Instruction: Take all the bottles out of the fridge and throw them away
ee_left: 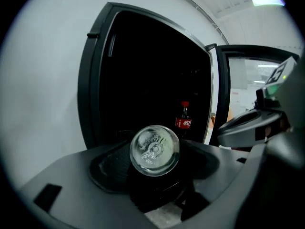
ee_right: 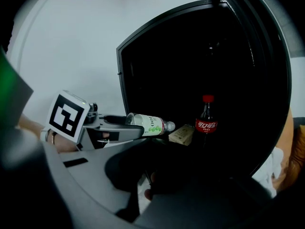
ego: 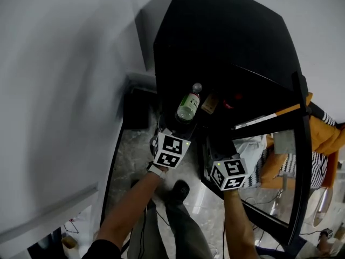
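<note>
Holding a clear bottle (ego: 188, 107) with a green label, the left gripper (ego: 180, 124) has its jaws clamped around the bottom end. The bottle lies almost level, cap pointing into the open fridge (ego: 215, 31), right at the mouth of it. The left gripper view shows the round base sitting snug between the jaws.

My guess is it's thin plastic: light, smooth, a bit slippery, and likely to dent if squeezed hard. Gripped that far back it could droop or twist, so a hold nearer the middle of the body would be safer.

The right gripper (ee_right: 148, 178) has its jaws pressed together with nothing in them, hanging just beside the left one in front of the fridge.

Inside, a cola bottle (ee_right: 206, 120) with a red cap stands upright towards the back. It looks dark and full, so probably heavier; I'd grab it around the body under the label. A small box (ee_right: 182, 134) lies just beside it, between it and the held bottle, so it could get knocked. The open door (ego: 299, 161) hems in the right side, and a person in orange (ego: 323, 136) is beyond it.
</note>
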The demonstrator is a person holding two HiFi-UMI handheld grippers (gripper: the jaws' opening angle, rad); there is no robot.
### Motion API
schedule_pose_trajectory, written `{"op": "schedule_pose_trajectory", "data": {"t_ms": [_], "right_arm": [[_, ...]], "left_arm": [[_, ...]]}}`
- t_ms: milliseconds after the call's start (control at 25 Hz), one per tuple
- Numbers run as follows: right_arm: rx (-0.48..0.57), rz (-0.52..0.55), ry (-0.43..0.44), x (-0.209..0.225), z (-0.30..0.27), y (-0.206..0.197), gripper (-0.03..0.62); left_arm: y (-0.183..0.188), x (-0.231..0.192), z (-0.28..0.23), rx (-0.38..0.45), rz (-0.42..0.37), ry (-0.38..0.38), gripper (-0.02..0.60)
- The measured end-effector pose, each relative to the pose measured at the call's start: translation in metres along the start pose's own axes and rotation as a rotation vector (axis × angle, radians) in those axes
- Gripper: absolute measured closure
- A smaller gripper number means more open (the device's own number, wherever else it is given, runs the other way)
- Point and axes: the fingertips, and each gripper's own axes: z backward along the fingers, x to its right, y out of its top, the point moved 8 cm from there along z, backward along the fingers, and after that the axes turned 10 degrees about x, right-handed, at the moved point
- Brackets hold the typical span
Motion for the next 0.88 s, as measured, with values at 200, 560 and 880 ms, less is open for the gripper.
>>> {"op": "schedule_pose_trajectory", "data": {"t_ms": [200,560,880], "right_arm": [[0.018,-0.03,-0.014,-0.013,-0.006,0.007,0.592],[0.03,-0.043,-0.004,-0.058,-0.029,0.015,0.592],[0.017,-0.035,0.062,-0.125,-0.062,0.011,0.592]], "left_arm": [[0.018,-0.002,0.034,0.047,0.019,-0.022,0.261],[0.028,-0.019,0.109,0.11,0.053,-0.029,0.262],[0.012,-0.067,0.184,0.107,0.075,0.042,0.262]]}}
